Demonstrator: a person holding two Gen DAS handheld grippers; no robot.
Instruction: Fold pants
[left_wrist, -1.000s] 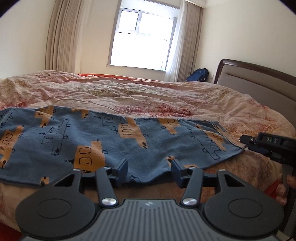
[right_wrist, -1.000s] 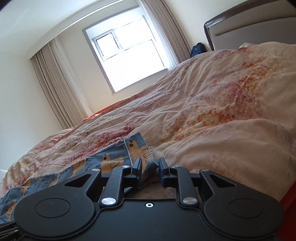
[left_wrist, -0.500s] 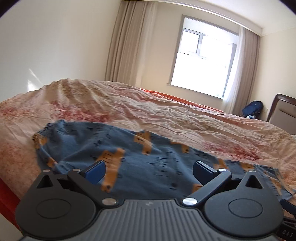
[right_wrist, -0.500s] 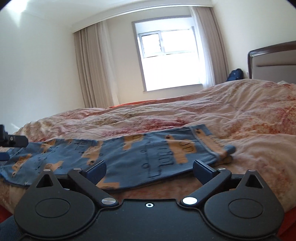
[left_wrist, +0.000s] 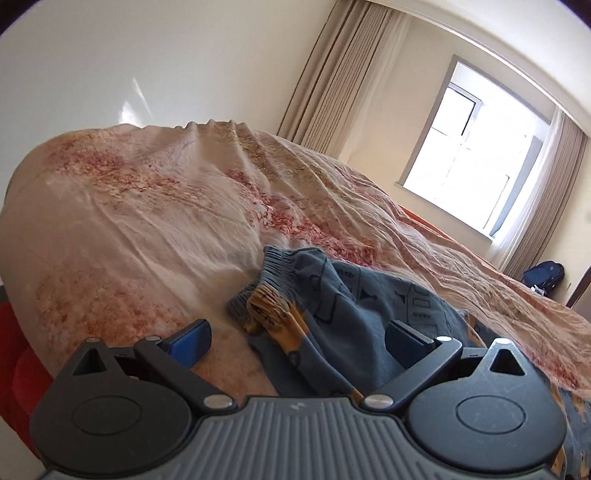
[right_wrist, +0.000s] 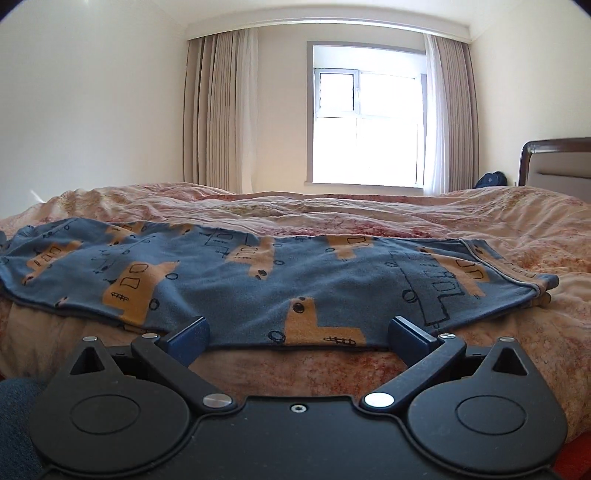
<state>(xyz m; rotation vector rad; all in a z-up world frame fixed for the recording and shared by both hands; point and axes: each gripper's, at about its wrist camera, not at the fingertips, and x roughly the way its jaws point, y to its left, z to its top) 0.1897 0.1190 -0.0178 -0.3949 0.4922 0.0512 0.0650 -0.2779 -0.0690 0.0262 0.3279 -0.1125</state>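
The pants lie flat along the near edge of the bed, one leg on the other, with the ribbed cuffs bunched at 12 o'clock of the left tongs. Both left and right tongs have just been opening; they stand wide apart and nothing is clamped. For a good next fold, I think the left tongs must take both cuff layers together, w/o the bed cover, and the right tongs hold the middle.
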